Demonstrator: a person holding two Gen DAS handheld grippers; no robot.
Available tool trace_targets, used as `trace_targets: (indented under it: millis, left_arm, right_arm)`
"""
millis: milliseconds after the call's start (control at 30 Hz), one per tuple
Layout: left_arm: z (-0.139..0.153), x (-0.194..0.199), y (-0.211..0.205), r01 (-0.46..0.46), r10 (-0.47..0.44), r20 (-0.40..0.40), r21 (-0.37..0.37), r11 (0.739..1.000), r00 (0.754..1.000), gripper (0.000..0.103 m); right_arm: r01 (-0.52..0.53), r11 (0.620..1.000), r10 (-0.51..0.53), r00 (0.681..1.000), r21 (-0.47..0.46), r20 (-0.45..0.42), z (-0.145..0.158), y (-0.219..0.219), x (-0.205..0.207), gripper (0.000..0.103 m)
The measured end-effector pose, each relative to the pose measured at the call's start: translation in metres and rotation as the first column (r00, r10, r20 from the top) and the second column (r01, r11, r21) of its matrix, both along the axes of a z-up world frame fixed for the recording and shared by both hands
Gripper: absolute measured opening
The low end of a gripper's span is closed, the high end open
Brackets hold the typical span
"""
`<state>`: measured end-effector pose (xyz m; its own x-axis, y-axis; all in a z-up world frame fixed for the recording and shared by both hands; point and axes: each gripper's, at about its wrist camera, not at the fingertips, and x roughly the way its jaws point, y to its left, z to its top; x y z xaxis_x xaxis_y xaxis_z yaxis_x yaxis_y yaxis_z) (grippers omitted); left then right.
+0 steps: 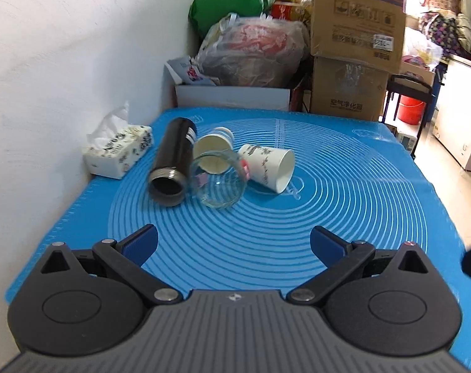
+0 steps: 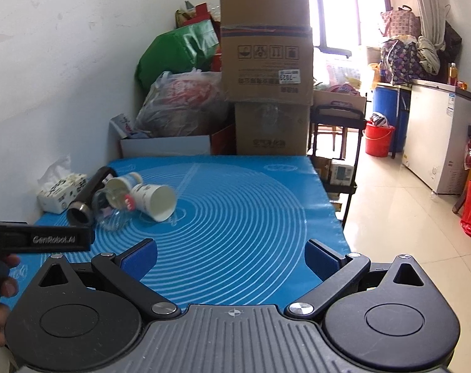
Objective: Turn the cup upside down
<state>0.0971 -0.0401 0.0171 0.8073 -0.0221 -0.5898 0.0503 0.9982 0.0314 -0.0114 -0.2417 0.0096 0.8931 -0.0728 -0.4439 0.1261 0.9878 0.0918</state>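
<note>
Several cups lie on their sides in a cluster on the blue mat (image 1: 344,186). A black flask (image 1: 171,161) is at the left, a clear glass cup (image 1: 218,183) in front, a small paper cup (image 1: 212,152) behind it, and a printed white paper cup (image 1: 268,166) at the right, mouth facing right. The same cluster shows in the right wrist view: flask (image 2: 87,195), glass (image 2: 111,209), printed cup (image 2: 156,200). My left gripper (image 1: 233,244) is open and empty, short of the glass. My right gripper (image 2: 230,258) is open and empty, to the right of the cluster.
A tissue box (image 1: 118,152) sits by the white wall at the mat's left. Cardboard boxes (image 1: 356,40), plastic bags (image 1: 251,52) and a white box stand behind the table. The table's right edge drops to a tiled floor (image 2: 400,217). The left gripper's body (image 2: 39,239) shows at the right view's left edge.
</note>
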Motion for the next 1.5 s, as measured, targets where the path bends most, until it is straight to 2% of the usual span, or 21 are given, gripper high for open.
trace_targets:
  millis: [200,367,467,733,867,933,1067,1167,1233,1333,1500]
  left_arm:
    - [0.000,0.064,-0.018,-0.073,0.062,-0.107,-0.106,0.992,0.992,0.103]
    - [-0.005,0.100,-0.034,-0.149,0.133,-0.128,-0.129,0.980,0.983,0.103]
    - [-0.010,0.123,-0.042,-0.203,0.175,-0.169,-0.168,0.965,0.970,0.103]
    - [-0.025,0.172,-0.056,-0.339,0.294,-0.215,-0.219,0.915,0.931,0.103]
    - [-0.033,0.193,-0.064,-0.382,0.334,-0.230,-0.213,0.899,0.914,0.103]
    - [-0.033,0.197,-0.073,-0.380,0.342,-0.201,-0.196,0.904,0.918,0.103]
    - [-0.040,0.208,-0.079,-0.424,0.362,-0.270,-0.225,0.877,0.892,0.103]
    - [-0.043,0.213,-0.088,-0.426,0.379,-0.244,-0.182,0.886,0.893,0.103]
    - [-0.046,0.220,-0.087,-0.443,0.397,-0.246,-0.172,0.880,0.884,0.103]
    - [-0.052,0.231,-0.083,-0.472,0.419,-0.283,-0.149,0.869,0.863,0.103]
    - [-0.072,0.242,-0.070,-0.492,0.394,-0.411,-0.165,0.855,0.822,0.101]
  right_arm:
    - [0.033,0.999,-0.033,0.999,0.016,-0.004,0.004,-0.030,0.019,0.102]
    - [0.054,0.998,-0.053,0.998,0.028,-0.015,-0.001,-0.052,0.034,0.102]
    - [0.055,0.998,-0.054,0.998,0.038,-0.025,-0.006,-0.063,0.044,0.102]
    - [0.058,0.998,-0.055,0.997,0.040,-0.054,-0.024,-0.085,0.076,0.102]
    - [0.065,0.996,-0.060,0.995,0.067,-0.080,-0.034,-0.095,0.095,0.102]
    - [0.065,0.995,-0.058,0.995,0.079,-0.087,-0.039,-0.098,0.100,0.102]
    - [0.054,0.995,-0.046,0.995,0.084,-0.092,-0.046,-0.098,0.105,0.102]
    - [0.046,0.995,-0.037,0.994,0.090,-0.100,-0.048,-0.098,0.107,0.102]
    - [0.043,0.995,-0.034,0.994,0.091,-0.099,-0.049,-0.098,0.106,0.101]
    - [0.043,0.995,-0.034,0.995,0.089,-0.096,-0.049,-0.099,0.105,0.101]
    - [0.042,0.994,-0.032,0.994,0.098,-0.107,-0.050,-0.099,0.108,0.101]
